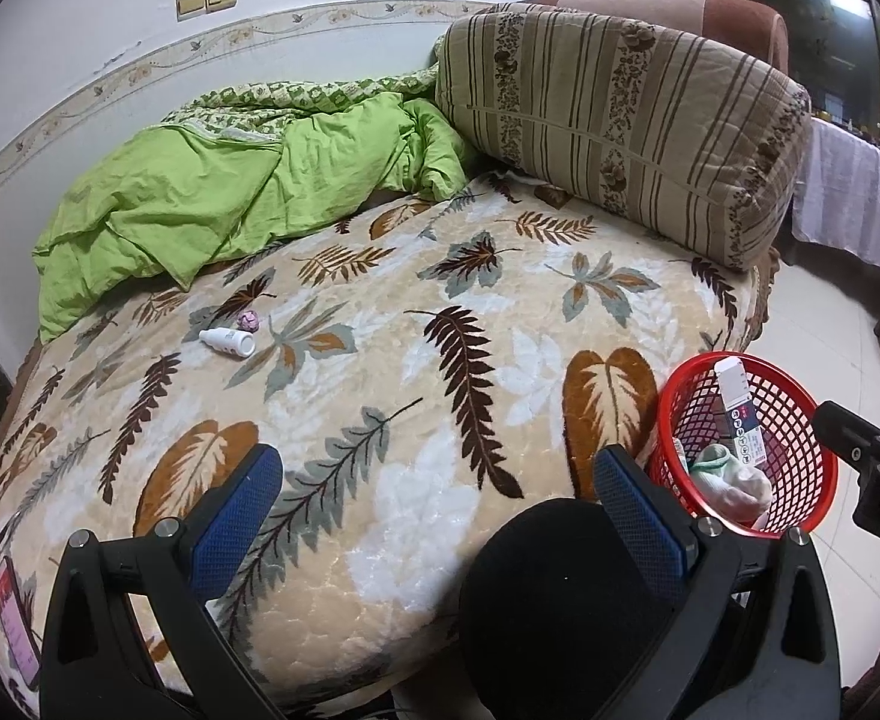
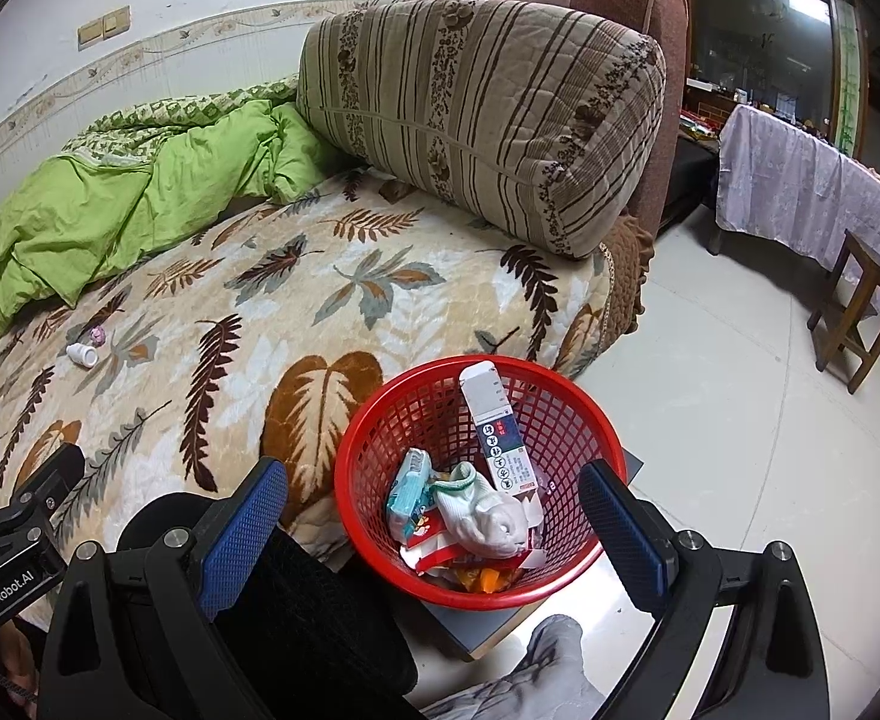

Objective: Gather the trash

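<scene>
Lying on the leaf-patterned blanket (image 1: 440,324) of the bed, at about ten o'clock from the left hand-held gripper (image 1: 437,498), a small white bottle (image 1: 228,341) rests on its side with a crumpled pink scrap (image 1: 248,320) just beside it, at its one o'clock. Both look like the trash not yet collected. The left hand-held gripper hangs over the near edge of the bed with its blue fingers spread wide and nothing between them; the right hand-held gripper (image 2: 434,516) is likewise spread and empty, poised above the red basket (image 2: 560,420).

The bottle is probably light, rigid plastic with a smooth, round wall, so it may roll or slip on the plush pile; closing across the middle of its body, square to its long axis, seems safest. The pink scrap looks soft and almost weightless; it should crush easily in a pinch, though the pile could be caught along with it.

The basket stands on the floor at about three o'clock from the left hand-held gripper, already holding a tall carton (image 2: 497,432), a white sock (image 2: 482,510) and wrappers. A green quilt (image 1: 200,198) lies bunched at eleven o'clock and a striped cushion (image 1: 620,138) at one o'clock, both well apart from the bottle. A dark rounded shape, perhaps a knee (image 1: 560,600), sits low between the fingers. The blanket between hand-held gripper and bottle is bare.
</scene>
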A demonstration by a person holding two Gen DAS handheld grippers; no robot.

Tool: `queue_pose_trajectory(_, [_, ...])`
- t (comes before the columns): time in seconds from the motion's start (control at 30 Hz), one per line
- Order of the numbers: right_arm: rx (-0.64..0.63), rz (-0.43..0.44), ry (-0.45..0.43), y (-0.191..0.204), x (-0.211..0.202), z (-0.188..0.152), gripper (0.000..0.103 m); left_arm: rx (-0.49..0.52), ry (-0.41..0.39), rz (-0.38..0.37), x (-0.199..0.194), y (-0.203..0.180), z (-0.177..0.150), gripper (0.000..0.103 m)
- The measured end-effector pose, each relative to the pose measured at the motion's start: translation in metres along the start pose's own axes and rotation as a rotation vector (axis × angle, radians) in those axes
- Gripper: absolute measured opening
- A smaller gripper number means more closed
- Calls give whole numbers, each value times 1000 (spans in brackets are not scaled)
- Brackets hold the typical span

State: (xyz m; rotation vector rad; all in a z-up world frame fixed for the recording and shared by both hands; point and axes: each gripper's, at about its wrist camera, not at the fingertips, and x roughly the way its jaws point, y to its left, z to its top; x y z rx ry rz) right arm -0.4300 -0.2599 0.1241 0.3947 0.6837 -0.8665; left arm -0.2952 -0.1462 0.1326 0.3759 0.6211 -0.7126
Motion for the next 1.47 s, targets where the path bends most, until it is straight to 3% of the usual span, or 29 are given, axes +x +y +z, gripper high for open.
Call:
queue_pose_trajectory(0.7, [-21,-9,-6,1,-3,2,98,-3,0,-2,0,1,-1,103])
queue_pose_trajectory(0.97, [-55,5,2,10,3,4,98,-37,33,-22,7,12,0,103])
queue_pose_trajectory(1.17, [-184,57,7,46,20,15,98,-130,61,6,22,51,0,103])
queue_pose_trajectory(1.33, [-238,154,27,91,43,43,98,-236,74,121,36,107,-4,103])
queue_pose_trajectory(1.47, [-291,259,106,143,77,66,98,-343,132,227,60,160,-10,103])
